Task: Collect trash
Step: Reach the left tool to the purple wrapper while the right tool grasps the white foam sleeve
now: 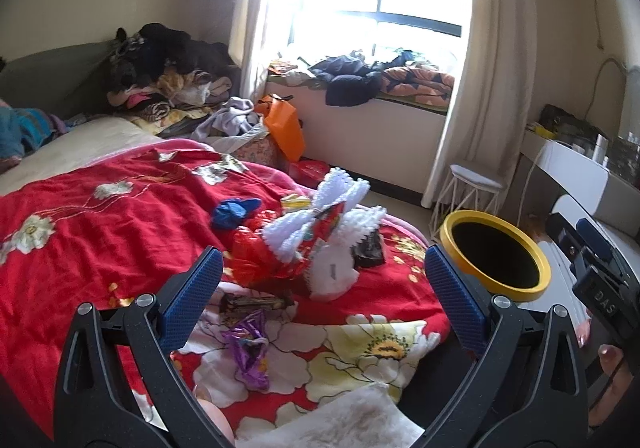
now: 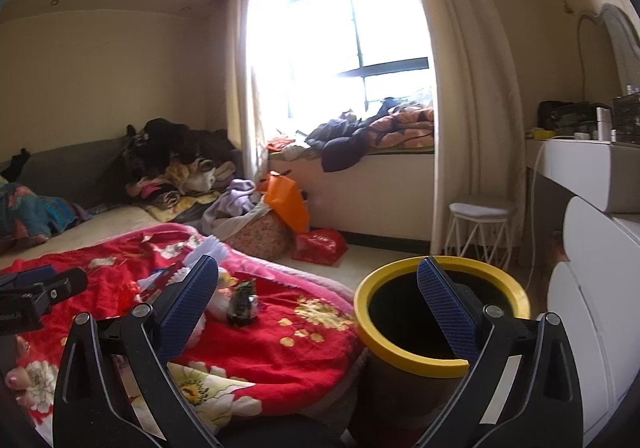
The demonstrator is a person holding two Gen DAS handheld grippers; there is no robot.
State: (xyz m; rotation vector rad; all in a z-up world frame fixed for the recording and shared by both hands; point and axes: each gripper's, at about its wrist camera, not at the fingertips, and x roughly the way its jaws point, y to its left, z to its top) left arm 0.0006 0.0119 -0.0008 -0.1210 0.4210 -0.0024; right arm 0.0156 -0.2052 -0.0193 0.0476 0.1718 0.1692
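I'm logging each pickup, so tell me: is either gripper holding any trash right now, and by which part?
Nothing is held. The left gripper has its jaws spread wide above the wrappers on the red blanket, and the right gripper is open and empty near the yellow-rimmed bin.

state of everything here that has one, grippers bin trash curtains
left gripper: jaws open, holding nothing
right gripper: jaws open, holding nothing
yellow-rimmed round bin: upright, no lid, inside too dark to tell
purple crumpled foil wrapper: lying on red floral blanket, ungrasped
blue crumpled wrapper: lying on blanket
cream curtains: drawn apart
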